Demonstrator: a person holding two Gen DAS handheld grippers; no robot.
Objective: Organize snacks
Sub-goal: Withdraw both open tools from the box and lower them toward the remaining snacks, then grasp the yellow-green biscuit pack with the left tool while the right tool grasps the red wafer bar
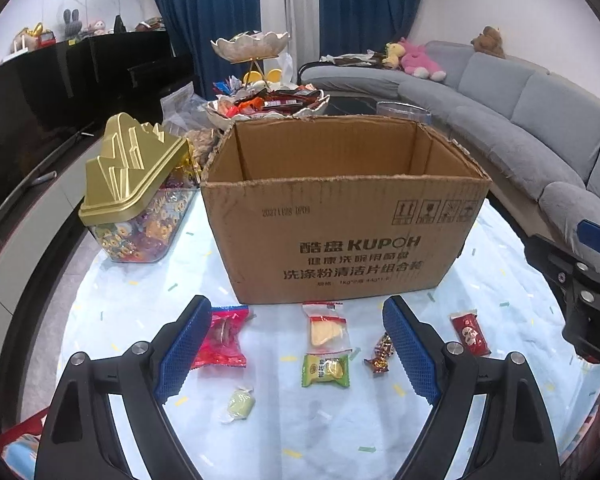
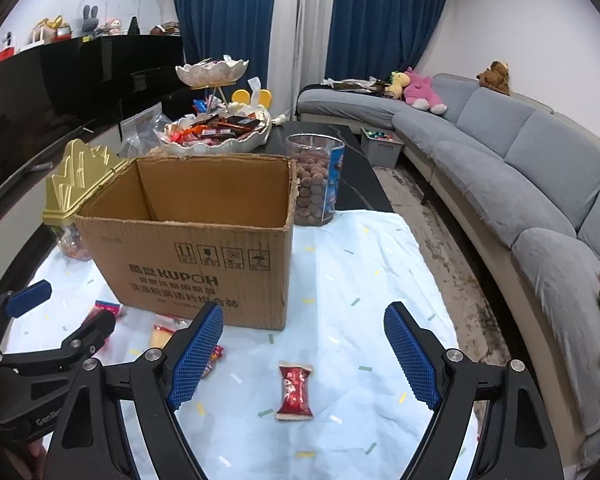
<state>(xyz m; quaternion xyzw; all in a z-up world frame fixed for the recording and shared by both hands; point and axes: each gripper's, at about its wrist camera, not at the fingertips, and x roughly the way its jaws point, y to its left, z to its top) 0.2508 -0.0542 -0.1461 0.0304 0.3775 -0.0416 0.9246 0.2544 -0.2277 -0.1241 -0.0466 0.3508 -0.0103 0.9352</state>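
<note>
Both wrist views look steeply down along their fingers, close over the table, sharing the cardboard box (image 1: 340,216) (image 2: 204,256).

Cardboard box (image 2: 188,256) hides most of the gold-lidded candy jar (image 2: 72,184) at table's far left. Box floor not visible. Yellow snack (image 2: 162,334) half behind right tongs' finger (image 2: 196,354). Box's small print too blurry to read.

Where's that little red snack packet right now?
The red packet lies flat on the tablecloth, between the right gripper's open fingers, in front of the cardboard box.
</note>
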